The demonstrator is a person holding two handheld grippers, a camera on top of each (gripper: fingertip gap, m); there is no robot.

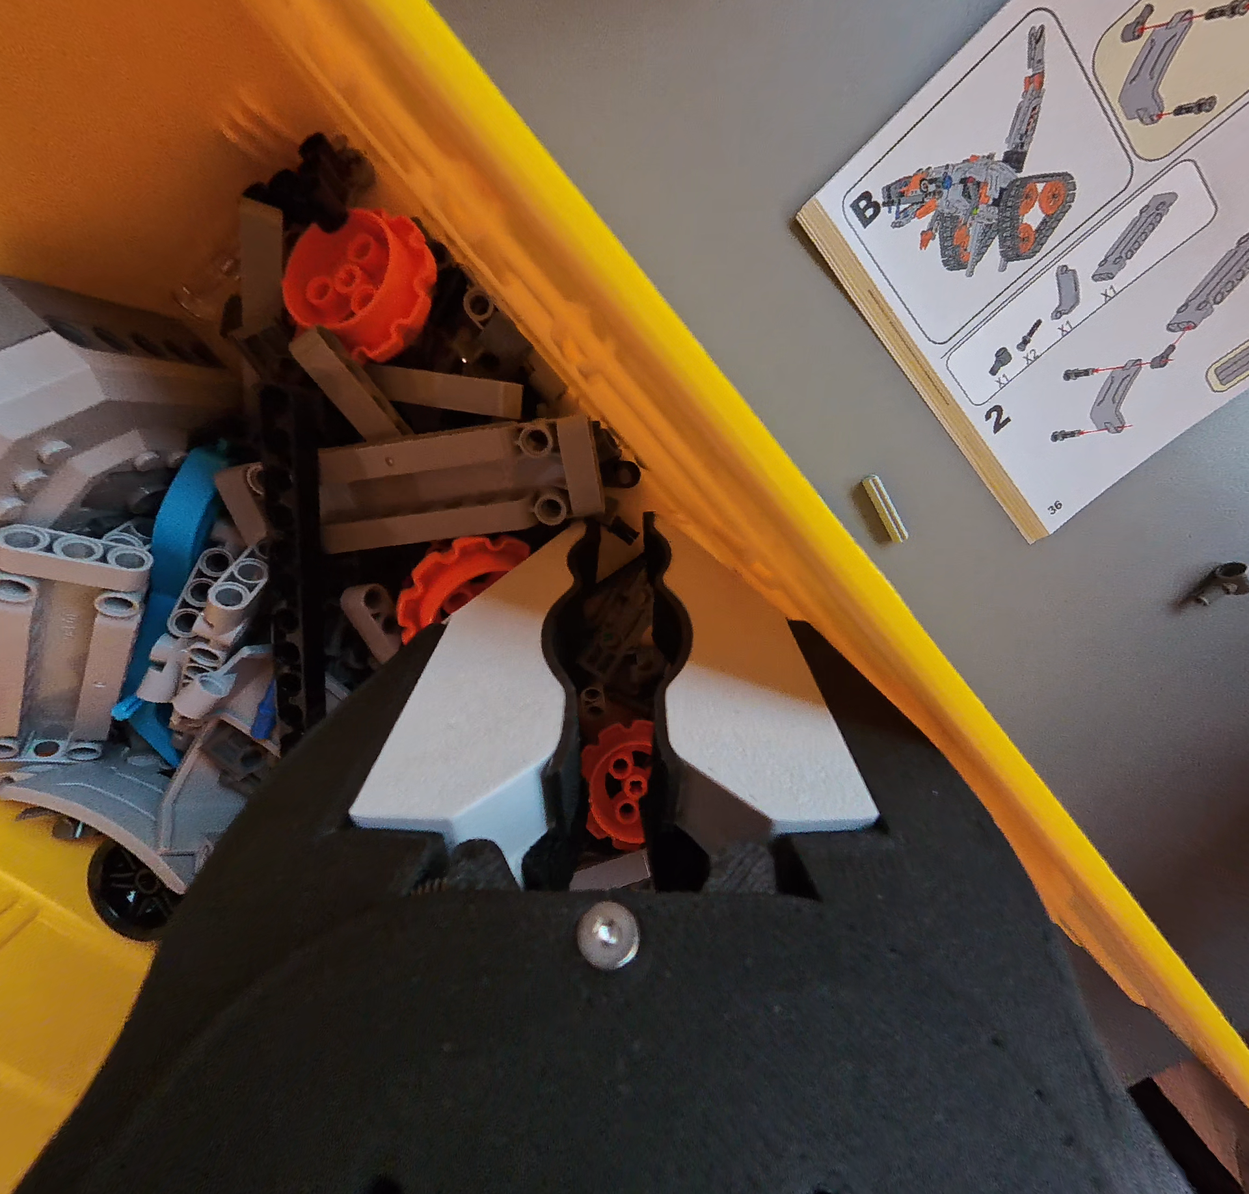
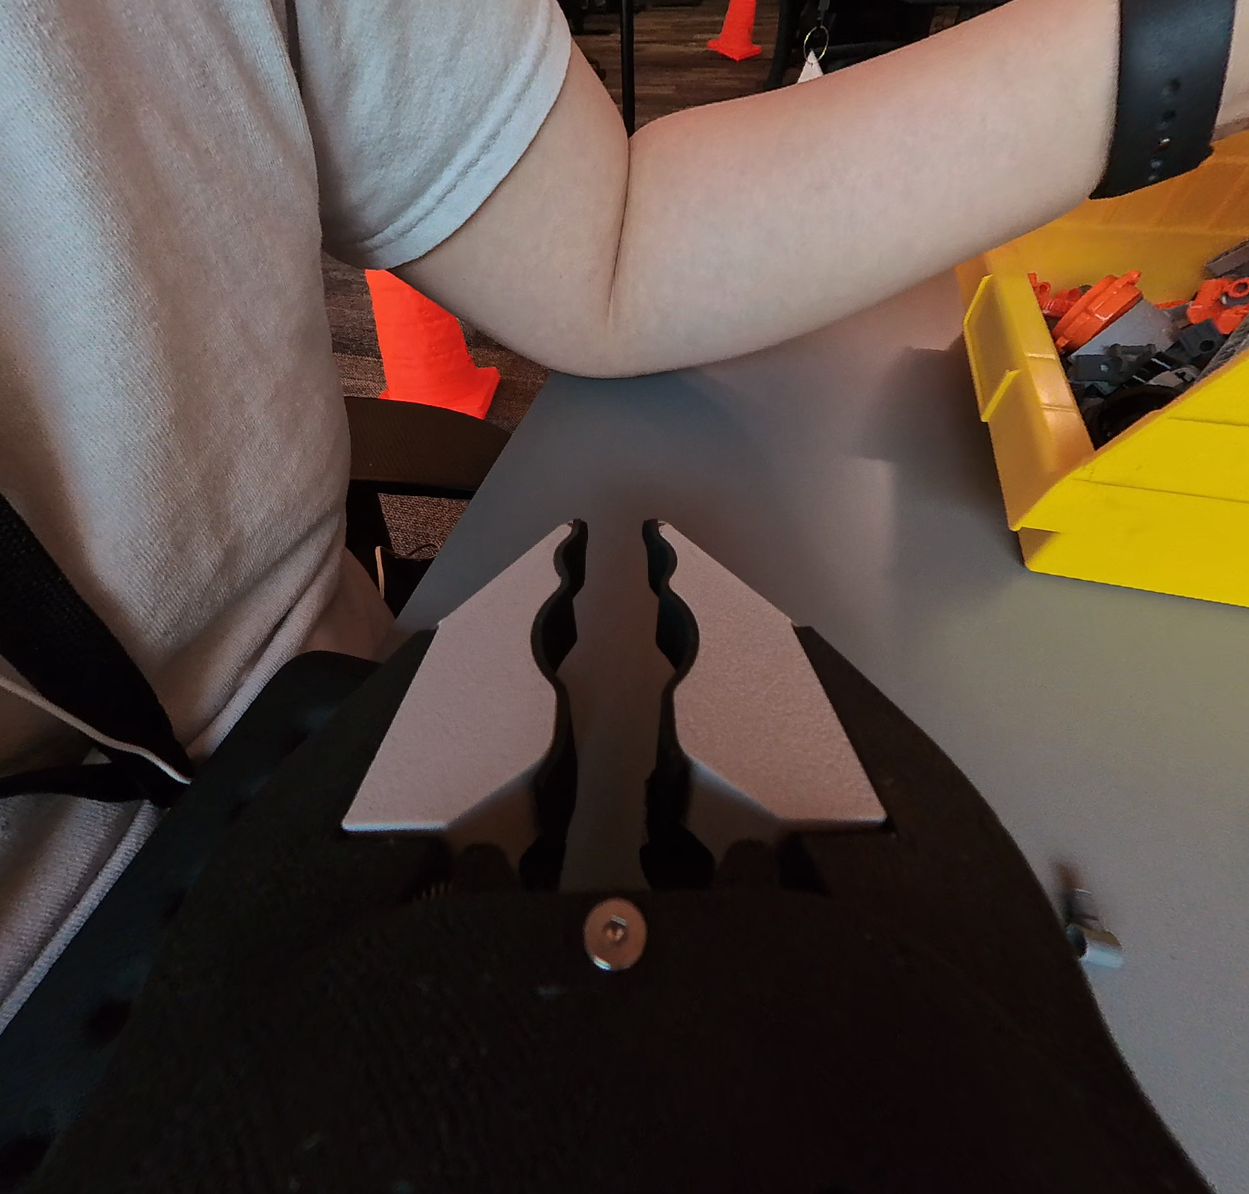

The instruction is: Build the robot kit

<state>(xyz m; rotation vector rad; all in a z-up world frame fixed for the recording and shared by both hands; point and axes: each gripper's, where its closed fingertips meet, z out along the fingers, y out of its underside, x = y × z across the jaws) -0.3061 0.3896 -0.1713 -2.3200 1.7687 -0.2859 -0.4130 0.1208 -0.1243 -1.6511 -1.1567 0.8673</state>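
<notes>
Left wrist view: left gripper (image 1: 618,533) inside yellow bin (image 1: 676,418) over heaped grey beams (image 1: 446,479) and orange gear wheels (image 1: 358,283), jaws narrowly apart, gripping nothing | instruction booklet (image 1: 1041,270) on grey table (image 1: 676,148) | right wrist view: right gripper (image 2: 614,528) above table (image 2: 878,688), jaws slightly apart, empty; person's arm (image 2: 777,229) ahead.

Yellow bin (image 1: 676,418) holds grey beams (image 1: 439,479), orange wheels (image 1: 358,283), a blue strap (image 1: 186,520); grey table (image 2: 878,688); orange cones (image 2: 426,344); beige shirt (image 2: 169,283); black wrist strap (image 2: 1169,67)

Grey table (image 2: 845,553), dark carpet (image 2: 432,520), orange cones (image 2: 422,344).
</notes>
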